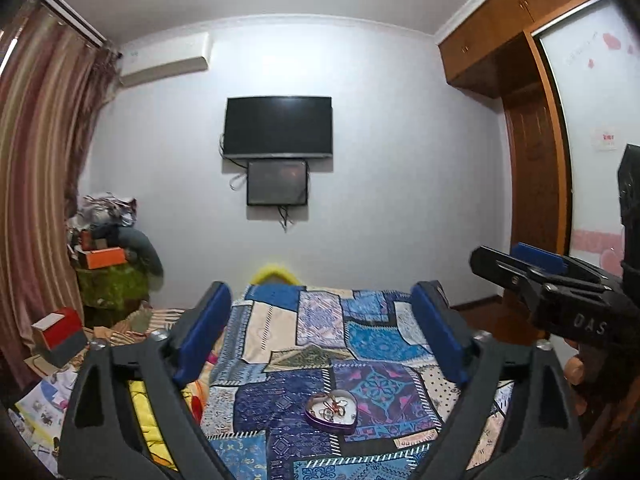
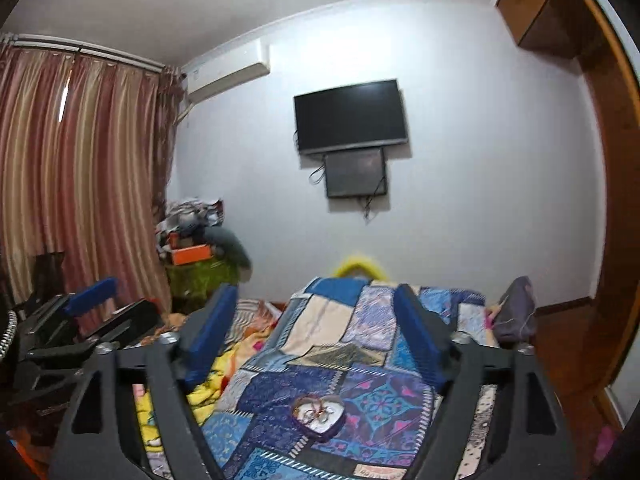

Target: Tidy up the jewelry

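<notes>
Black claw (image 1: 320, 332) frames, blue pads (image 1: 202, 332), silver screws, "DAS" marking.

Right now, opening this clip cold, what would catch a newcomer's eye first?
The blue patchwork bedspread fills the middle of both views, and a purple heart-shaped tin lies on it with tangled jewelry inside. Both tools, the left tool and the right tool, hang open above the bed. A black wall-mounted television dominates the far wall.
</notes>
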